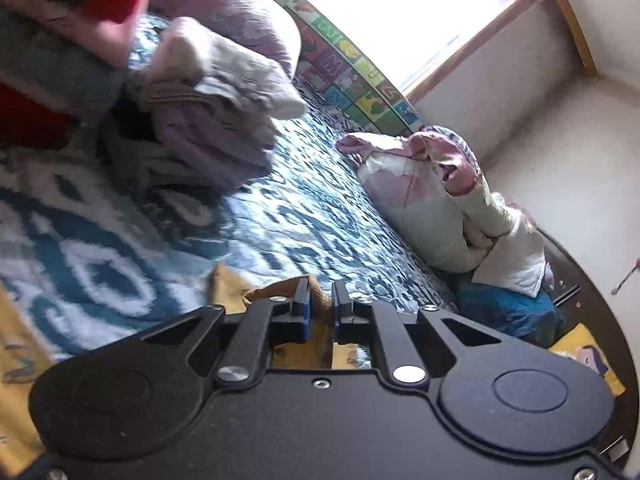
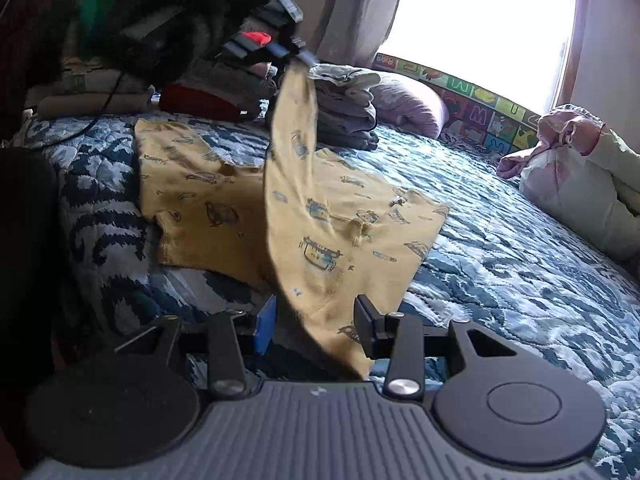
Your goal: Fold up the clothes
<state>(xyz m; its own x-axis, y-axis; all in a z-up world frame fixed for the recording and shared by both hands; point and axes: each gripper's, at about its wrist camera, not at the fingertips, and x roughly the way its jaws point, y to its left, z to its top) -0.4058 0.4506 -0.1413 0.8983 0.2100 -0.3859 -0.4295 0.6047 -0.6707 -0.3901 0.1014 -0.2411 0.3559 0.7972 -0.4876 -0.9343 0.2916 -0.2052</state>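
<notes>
only our right wrist view shows the whole yellow shirt, printed with small blue vehicles, lying mostly flat on the blue and white quilt, with one corner drawn up in a long strip to our left gripper, which hangs blurred above the bed in front of the stacks of folded clothes. our left wrist view gives only a scrap of that yellow cloth bunched between the blue pads of the left gripper, whose jaws are pinched tight on it; it does show, more fully than the other view, the pale folded pile, the purple pillow, the alphabet mat along the wall and the pink and white bundle near the window. our left gripper is raised and tilted slightly downward, rolled to one side. our right gripper sits low at the near edge of the shirt, angled down over the quilt, its jaws partly apart with the yellow hem lying between them; we cannot tell whether the pads press on the cloth.
</notes>
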